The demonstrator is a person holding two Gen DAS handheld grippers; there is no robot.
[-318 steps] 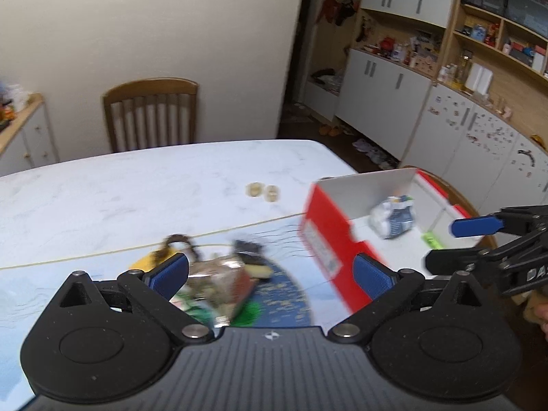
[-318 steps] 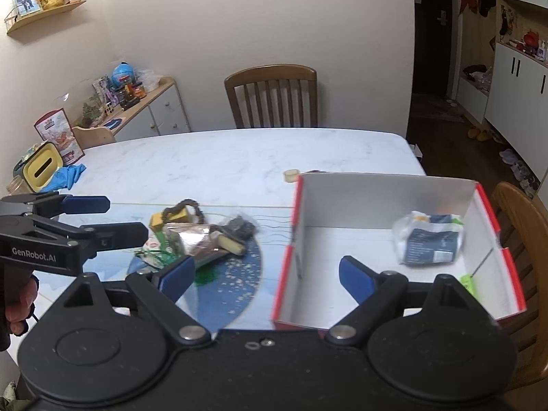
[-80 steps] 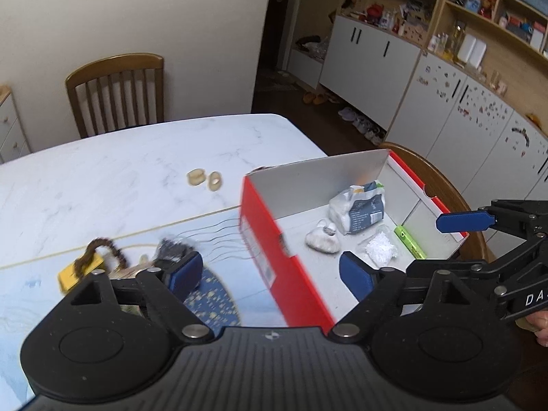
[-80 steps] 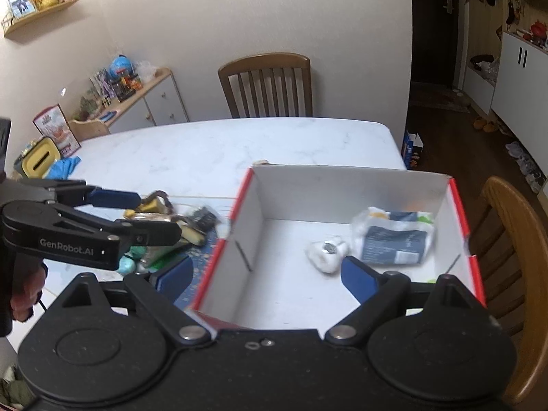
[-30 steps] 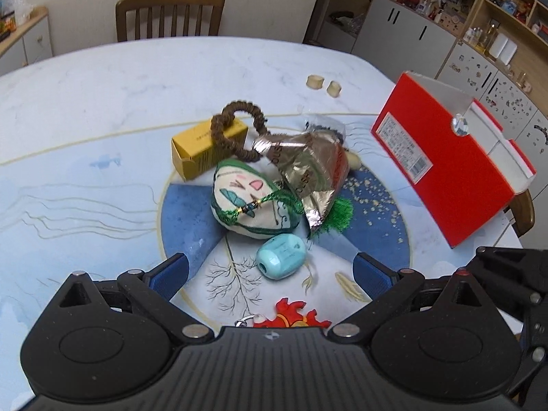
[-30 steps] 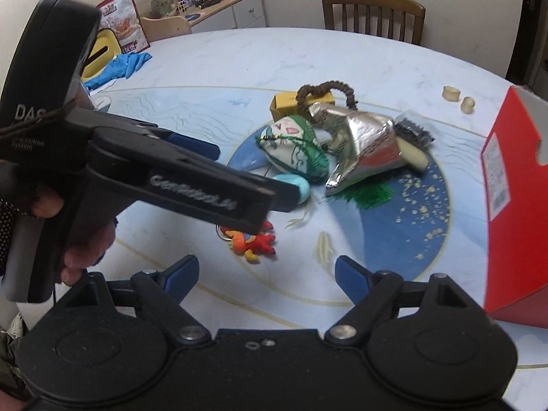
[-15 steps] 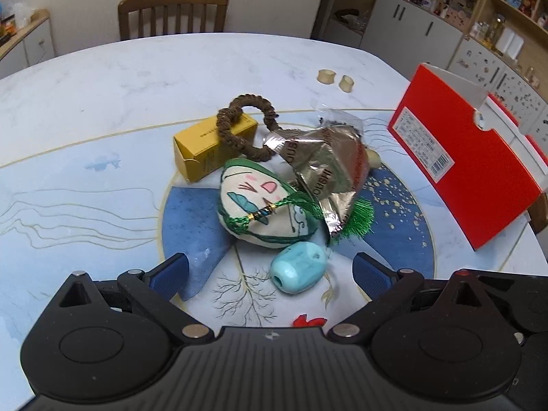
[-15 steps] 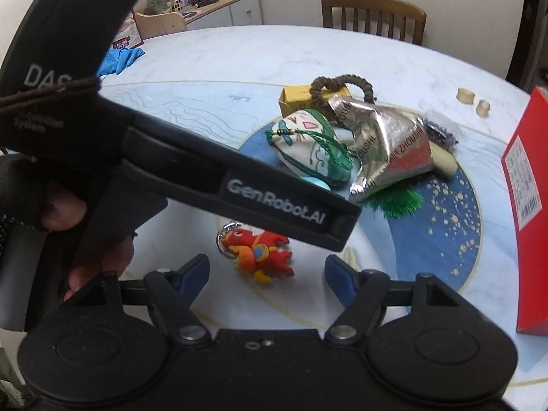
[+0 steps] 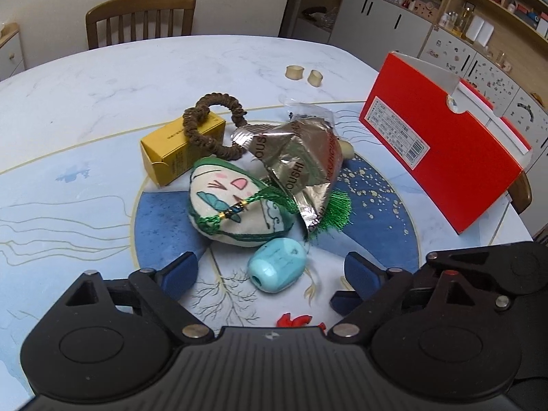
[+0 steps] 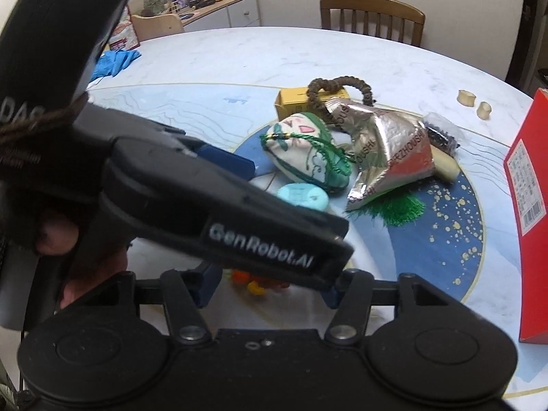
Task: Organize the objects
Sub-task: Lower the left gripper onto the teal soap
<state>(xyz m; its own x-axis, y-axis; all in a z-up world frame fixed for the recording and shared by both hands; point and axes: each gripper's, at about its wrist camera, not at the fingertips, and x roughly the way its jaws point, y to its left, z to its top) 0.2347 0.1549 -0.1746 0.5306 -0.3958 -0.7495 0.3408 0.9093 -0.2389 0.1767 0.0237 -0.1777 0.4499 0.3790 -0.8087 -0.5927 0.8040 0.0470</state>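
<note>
While closing around bead [image 9: 276, 265] and red toy [image 10: 255, 282], both jaws unpressed; red box [image 9: 441, 157] right, contents hidden.

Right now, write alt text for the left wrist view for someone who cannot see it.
The left gripper, jaws closing, hovers over a turquoise bead lying between its blue fingers, not yet pinched. Behind it are a green-corded pouch with a drawn face, a silver foil packet, a yellow box and a brown bracelet; a red box stands right.
</note>
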